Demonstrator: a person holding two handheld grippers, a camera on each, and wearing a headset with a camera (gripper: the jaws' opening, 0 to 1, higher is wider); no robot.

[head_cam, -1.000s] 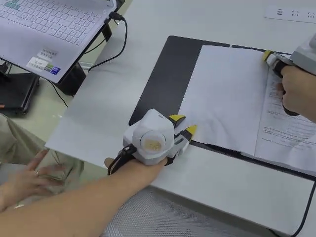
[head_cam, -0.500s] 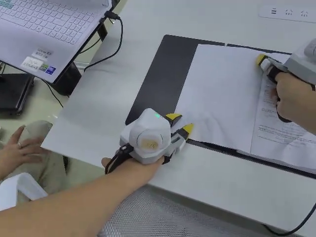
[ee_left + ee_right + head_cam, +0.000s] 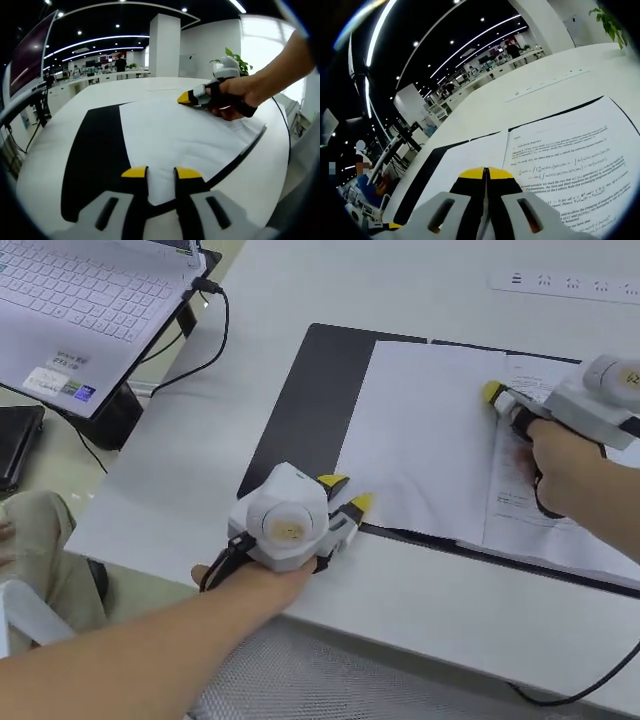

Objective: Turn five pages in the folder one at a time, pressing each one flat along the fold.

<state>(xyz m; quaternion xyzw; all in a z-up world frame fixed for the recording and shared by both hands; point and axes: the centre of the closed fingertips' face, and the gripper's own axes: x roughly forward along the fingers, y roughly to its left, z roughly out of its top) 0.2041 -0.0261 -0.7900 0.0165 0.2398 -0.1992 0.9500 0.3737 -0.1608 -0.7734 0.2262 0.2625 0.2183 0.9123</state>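
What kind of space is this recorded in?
Probably an open-plan office: a laptop and power strip on a long white table, with ceiling strip lights and rows of desks behind.

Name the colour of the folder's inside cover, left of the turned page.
The folder cover is plain black, seen best in the head view.

Bare table (image 3: 180, 460) lies between laptop (image 3: 80, 290) and folder (image 3: 300, 410); a power strip (image 3: 560, 285) sits beyond.

Head view from above, gripper views low, all sharing folder (image 3: 300, 410)
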